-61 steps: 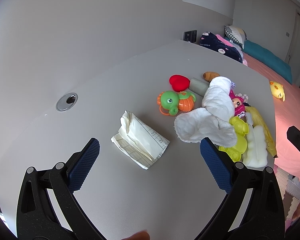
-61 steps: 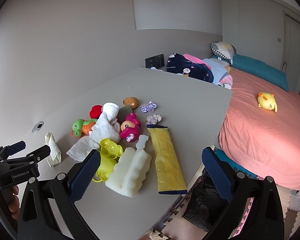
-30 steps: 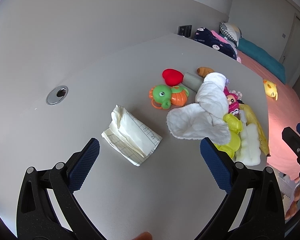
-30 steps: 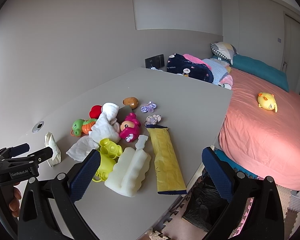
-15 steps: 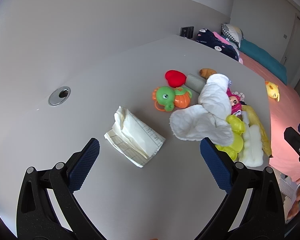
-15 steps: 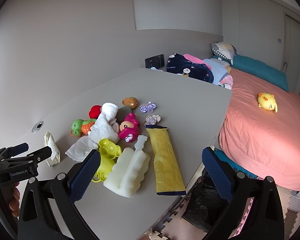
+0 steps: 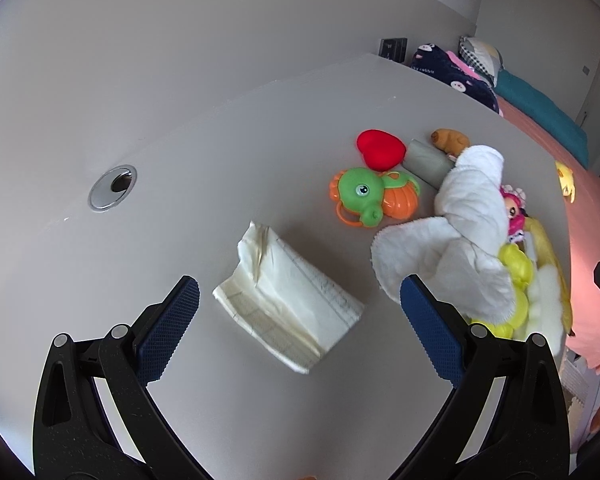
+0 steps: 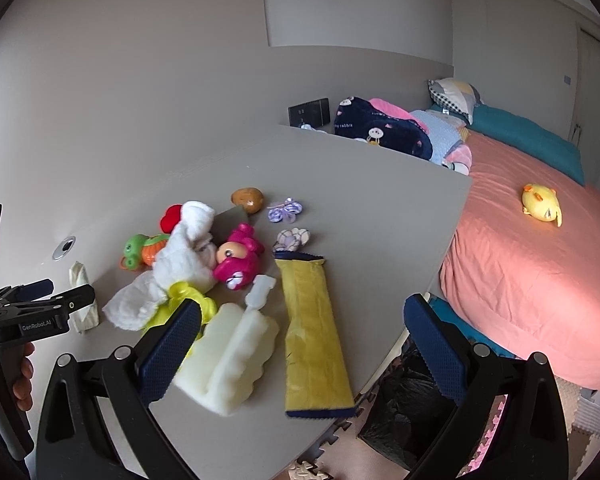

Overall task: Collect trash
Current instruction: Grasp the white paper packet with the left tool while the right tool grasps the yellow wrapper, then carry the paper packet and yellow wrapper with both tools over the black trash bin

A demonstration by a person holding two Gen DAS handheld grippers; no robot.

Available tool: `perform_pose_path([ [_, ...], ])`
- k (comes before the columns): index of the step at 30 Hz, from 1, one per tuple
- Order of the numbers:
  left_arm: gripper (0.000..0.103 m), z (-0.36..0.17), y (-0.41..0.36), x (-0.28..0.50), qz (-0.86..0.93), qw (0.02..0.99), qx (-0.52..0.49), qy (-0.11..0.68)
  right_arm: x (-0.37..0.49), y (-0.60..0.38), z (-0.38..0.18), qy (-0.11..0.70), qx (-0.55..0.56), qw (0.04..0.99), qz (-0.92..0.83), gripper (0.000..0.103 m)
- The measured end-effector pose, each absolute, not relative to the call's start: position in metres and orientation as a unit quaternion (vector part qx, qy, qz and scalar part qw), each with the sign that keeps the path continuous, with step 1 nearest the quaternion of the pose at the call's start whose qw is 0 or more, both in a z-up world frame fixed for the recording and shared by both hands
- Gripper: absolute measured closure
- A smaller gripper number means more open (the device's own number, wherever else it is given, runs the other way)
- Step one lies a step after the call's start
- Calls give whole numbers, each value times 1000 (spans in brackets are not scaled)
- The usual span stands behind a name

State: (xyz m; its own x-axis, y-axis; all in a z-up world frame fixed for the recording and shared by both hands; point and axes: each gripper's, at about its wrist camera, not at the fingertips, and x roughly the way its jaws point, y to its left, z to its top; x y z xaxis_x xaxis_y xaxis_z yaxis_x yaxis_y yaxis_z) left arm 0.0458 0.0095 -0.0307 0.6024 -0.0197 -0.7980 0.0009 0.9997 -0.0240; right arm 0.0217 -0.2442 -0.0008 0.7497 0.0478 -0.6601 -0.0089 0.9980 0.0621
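A crumpled cream paper wrapper (image 7: 288, 300) lies flat on the grey table (image 7: 220, 152), just ahead of my left gripper (image 7: 298, 310), which is open and empty above it. The wrapper also shows in the right wrist view (image 8: 82, 294), partly behind the left gripper (image 8: 40, 306). A long yellow snack wrapper (image 8: 312, 328) lies near the table's right edge, ahead of my right gripper (image 8: 300, 332), which is open and empty. A black trash bag (image 8: 400, 416) sits on the floor below that edge.
Toys cluster mid-table: a green and orange turtle (image 7: 364, 196), a red heart (image 7: 380, 148), a white cloth (image 7: 460, 232), a pink doll (image 8: 236, 260), yellow plastic toys (image 7: 516, 280) and a cream foam block (image 8: 228, 348). A cable grommet (image 7: 112, 188) is at left. A pink bed (image 8: 540, 260) lies right.
My left gripper has moved closer to the cream paper wrapper, which now sits between its open fingers in view. The right gripper has barely moved.
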Motion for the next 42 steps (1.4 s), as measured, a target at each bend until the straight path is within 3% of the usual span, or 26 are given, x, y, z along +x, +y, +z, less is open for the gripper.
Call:
perform_pose_path([
  [3, 7, -36, 10, 55, -2, 892, -18, 453, 33, -250, -7, 362, 29, 932, 13, 2],
  [6, 20, -44, 14, 64, 5, 886, -26, 463, 45, -254, -17, 375, 30, 927, 12, 2],
  [9, 29, -51, 18, 70, 13, 882, -31, 470, 57, -254, -28, 392, 27, 920, 15, 13],
  [14, 34, -55, 22, 72, 17, 882, -32, 470, 72, -254, -47, 420, 20, 907, 21, 35],
  [21, 35, -58, 21, 66, 23, 884, -10, 467, 75, -250, -57, 430, -7, 903, 13, 43],
  [24, 35, -58, 22, 63, 26, 887, -7, 461, 75, -248, -57, 427, -10, 904, 18, 55],
  [25, 37, -58, 22, 62, 27, 887, -6, 460, 74, -248, -57, 427, -8, 904, 20, 65],
  [27, 56, -57, 22, 60, 30, 889, -4, 457, 74, -249, -55, 428, -1, 904, 23, 72],
  [30, 75, -55, 23, 55, 35, 890, 0, 455, 75, -254, -53, 429, 12, 903, 27, 78],
  [36, 91, -53, 27, 50, 46, 892, -4, 450, 75, -261, -49, 429, 24, 902, 29, 79],
  [42, 95, -41, 25, 46, 43, 897, -7, 441, 70, -266, -36, 416, 29, 909, 26, 79],
])
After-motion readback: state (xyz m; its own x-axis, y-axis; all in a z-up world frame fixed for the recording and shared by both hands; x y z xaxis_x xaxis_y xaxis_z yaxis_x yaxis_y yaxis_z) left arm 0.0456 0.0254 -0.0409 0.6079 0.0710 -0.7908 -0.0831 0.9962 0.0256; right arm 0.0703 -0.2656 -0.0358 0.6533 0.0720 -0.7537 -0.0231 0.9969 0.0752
